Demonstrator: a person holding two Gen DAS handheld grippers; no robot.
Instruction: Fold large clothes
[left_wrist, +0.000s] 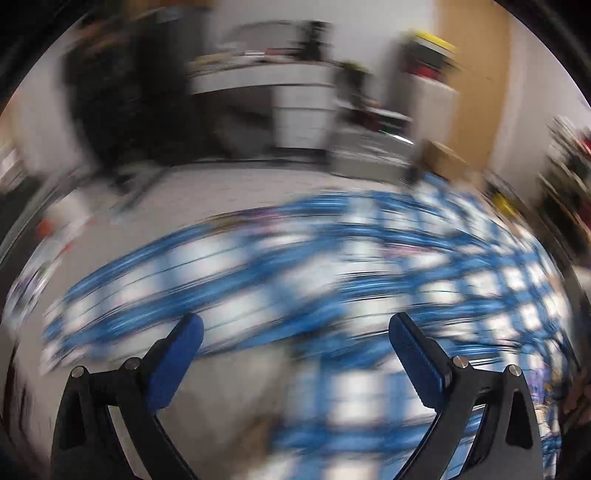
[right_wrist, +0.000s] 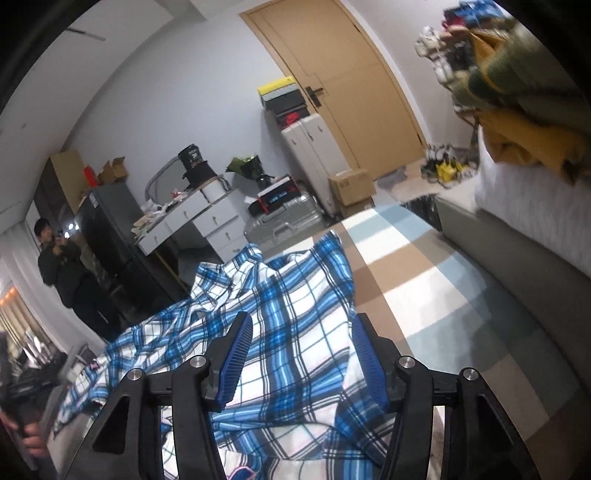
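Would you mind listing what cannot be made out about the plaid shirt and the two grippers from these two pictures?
- Left wrist view: motion blur smears the plaid shirt; its folds, collar and sleeves are unreadable.
- Left wrist view: whether the open left gripper touches cloth is unclear.
- Right wrist view: the open right gripper and its black frame hide the shirt's near part.
- Right wrist view: the shirt's lower end is cut off by the bottom edge.

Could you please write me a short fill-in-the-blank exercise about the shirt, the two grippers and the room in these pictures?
1. The plaid shirt is checked in white and ____.
2. The right gripper hangs over the shirt with its jaws ____.
3. The left gripper grips ____ between its pads.
4. The door behind the white suitcase stands ____.

Missing words: blue; open; nothing; closed
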